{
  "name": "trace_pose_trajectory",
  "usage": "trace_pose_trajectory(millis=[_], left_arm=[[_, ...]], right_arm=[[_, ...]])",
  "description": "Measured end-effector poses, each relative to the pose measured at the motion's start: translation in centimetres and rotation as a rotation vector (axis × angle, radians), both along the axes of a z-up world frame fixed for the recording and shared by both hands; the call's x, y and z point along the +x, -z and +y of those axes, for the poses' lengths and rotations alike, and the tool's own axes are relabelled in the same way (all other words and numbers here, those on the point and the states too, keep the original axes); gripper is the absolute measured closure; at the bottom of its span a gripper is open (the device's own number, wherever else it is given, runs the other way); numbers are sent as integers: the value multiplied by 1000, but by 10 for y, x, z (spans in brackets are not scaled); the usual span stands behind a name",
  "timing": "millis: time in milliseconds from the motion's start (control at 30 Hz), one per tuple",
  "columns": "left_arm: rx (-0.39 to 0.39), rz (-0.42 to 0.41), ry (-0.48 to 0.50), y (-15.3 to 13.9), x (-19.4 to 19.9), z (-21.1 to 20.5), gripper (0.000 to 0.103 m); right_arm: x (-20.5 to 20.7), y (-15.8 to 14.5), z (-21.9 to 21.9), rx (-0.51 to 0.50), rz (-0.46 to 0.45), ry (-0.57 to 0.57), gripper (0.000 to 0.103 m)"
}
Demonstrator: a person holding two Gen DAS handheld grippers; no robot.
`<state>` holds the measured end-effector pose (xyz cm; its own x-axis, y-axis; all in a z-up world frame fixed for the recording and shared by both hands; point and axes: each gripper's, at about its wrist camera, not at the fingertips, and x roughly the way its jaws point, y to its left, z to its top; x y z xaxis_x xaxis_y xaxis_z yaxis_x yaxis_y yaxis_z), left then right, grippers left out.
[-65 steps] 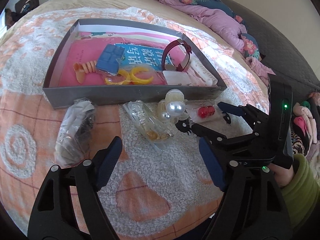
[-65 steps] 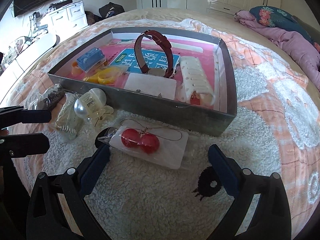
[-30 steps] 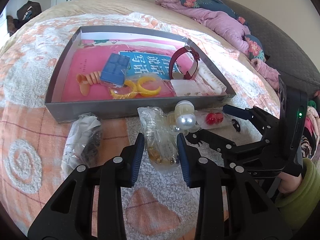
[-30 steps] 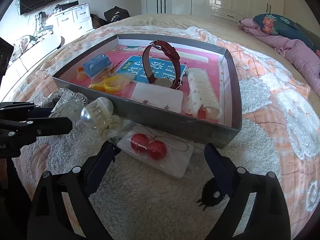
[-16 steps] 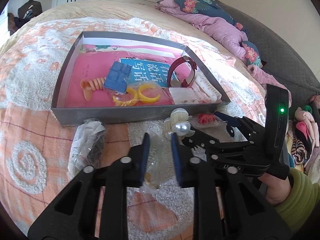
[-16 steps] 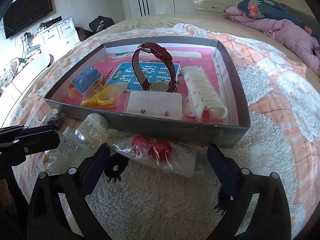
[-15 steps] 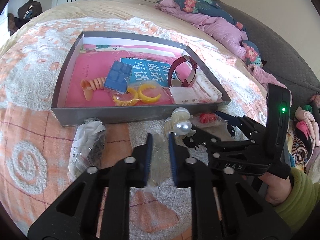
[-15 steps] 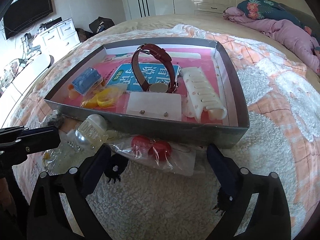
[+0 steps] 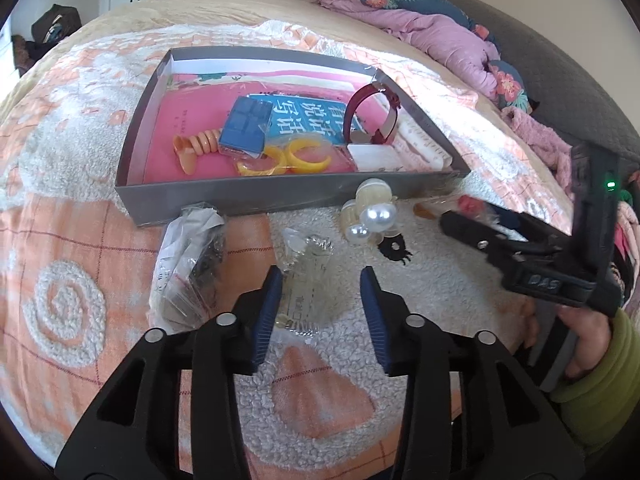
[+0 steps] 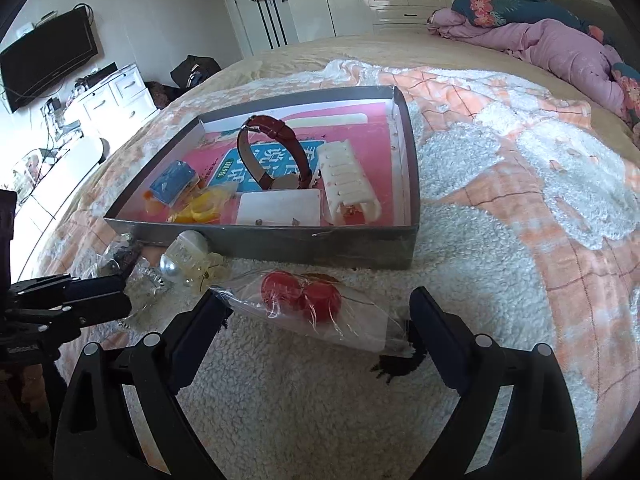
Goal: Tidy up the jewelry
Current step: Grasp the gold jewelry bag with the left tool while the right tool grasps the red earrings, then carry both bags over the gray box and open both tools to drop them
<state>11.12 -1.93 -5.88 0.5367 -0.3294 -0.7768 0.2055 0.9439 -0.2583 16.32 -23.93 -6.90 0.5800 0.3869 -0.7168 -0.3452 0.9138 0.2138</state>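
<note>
A: Left gripper [image 9: 322, 300]?
B: Jaws apart, clamping nothing. A clear plastic bag of small jewelry [image 9: 306, 280] lies on the fuzzy blanket [image 9: 320, 392] between its blue pads [image 9: 267, 312]; contact can't be told.

A: Right gripper [image 10: 316, 312]?
B: Wide apart too. A clear bag with red ball earrings [image 10: 302, 298] sits between its fingers, tilted up off the blanket, just in front of the gray tray's [image 10: 320, 246] near wall.

A: Other loose pieces?
B: Pearl hair clip [image 9: 372, 216] touching the tray wall; another bag with dark contents [image 9: 188, 268] to its left.

A: Inside the tray?
B: Red-strap watch [image 10: 276, 154] standing upright, white comb-like clip [image 10: 348, 180], white earring card [image 10: 278, 208], yellow bangles [image 9: 286, 158], blue case [image 9: 246, 128], orange clip [image 9: 196, 146].
</note>
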Motion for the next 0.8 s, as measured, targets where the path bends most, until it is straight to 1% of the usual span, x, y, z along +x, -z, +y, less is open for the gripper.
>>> trace_pose_trajectory(millis=[67,100,200,233,267,367,567,700,800], left_arm=[[38,7,-5,5,3,-2,64],[55,23,-12,11,5,-2,62],[77,24,-17,19,6,-3,63],[93,13,-19,19,5,-3,75],[116,0,-29,18,4,-3,84],[69,-4,-38,14,4,4,87],[23,-91,-28,-17,-4,7,87],[6,-126,-37,-35,2,9,87],[13,-144,-45,-43,7,10,87]], right_arm=[[-5,-7,-2,4,-21,0,11],[-6,-9,-3,7,-29,-1,11],[-11,-17,-6,17,-50,-5,11],[-13,-20,-7,17,-59,-8,11],[-14,-22,-7,17,-68,-11,11],[-17,-30,-7,20,-95,-18,11],[-20,-43,-5,20,-137,-29,11],[-20,-51,-1,16,-161,-46,11],[-17,-56,4,3,-180,-59,11]])
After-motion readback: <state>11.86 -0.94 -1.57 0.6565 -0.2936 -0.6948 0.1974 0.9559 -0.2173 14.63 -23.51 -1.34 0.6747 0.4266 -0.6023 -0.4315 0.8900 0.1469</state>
